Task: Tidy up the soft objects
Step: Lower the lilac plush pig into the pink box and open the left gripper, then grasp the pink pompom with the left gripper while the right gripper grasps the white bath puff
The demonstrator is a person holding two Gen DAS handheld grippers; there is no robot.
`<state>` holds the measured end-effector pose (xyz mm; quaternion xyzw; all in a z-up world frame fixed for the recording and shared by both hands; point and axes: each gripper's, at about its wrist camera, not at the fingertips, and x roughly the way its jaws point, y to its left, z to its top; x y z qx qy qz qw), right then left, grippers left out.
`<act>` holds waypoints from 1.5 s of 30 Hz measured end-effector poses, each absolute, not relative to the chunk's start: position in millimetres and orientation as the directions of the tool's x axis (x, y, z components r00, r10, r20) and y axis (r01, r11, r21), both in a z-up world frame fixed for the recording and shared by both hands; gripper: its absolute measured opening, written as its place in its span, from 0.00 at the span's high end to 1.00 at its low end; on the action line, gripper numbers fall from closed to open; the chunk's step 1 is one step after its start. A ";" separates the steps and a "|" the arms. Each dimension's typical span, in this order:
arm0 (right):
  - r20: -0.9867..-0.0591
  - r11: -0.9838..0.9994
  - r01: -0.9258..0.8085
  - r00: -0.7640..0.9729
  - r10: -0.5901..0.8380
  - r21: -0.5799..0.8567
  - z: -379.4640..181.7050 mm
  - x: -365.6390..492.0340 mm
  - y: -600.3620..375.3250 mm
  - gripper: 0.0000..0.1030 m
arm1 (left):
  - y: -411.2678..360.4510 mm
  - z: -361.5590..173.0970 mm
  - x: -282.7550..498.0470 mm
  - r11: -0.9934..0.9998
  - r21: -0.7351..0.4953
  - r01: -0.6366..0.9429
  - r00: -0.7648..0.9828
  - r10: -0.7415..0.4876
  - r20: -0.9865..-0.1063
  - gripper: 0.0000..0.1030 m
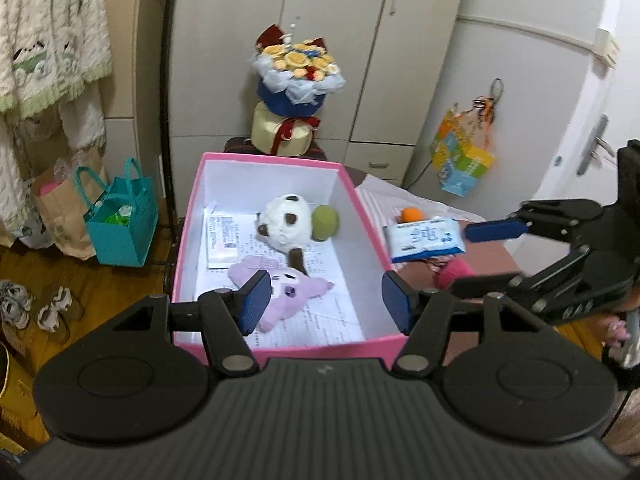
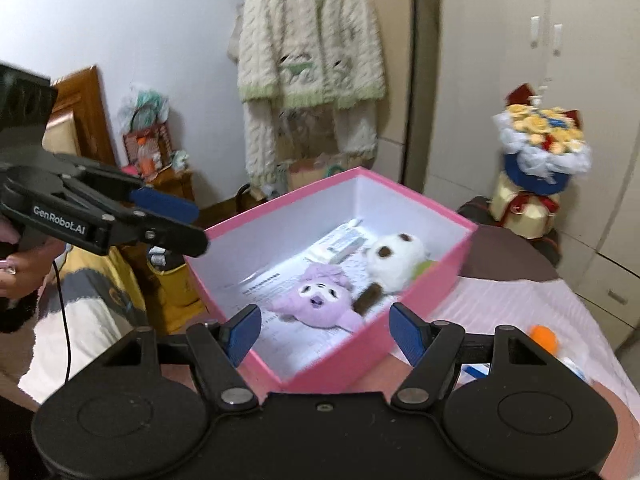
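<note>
We see the pink box (image 1: 280,344) holding a purple plush (image 1: 288,292), panda plush (image 1: 286,220), green ball (image 1: 325,222) and papers (image 1: 221,242). Our left claw (image 1: 324,300) and right claw (image 2: 326,334) hang spread and empty at the box's near edge.

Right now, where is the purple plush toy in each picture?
Left wrist view: the purple plush toy lies low in the middle, at the near end of the pink box, just behind the blue pad of one tong.
Right wrist view: the purple plush toy lies near the centre, in the pink box.
Shared landmark: the white panda plush lies just beyond it in both.
</note>
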<state>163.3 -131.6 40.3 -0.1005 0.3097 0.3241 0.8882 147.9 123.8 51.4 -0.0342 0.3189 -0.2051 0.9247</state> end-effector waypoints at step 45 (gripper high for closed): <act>-0.555 0.940 -0.334 0.768 0.318 0.076 -38.9 196.8 -343.6 0.27 | -102.4 -49.2 186.4 0.841 -0.181 0.509 0.597 -0.497 -0.630 0.41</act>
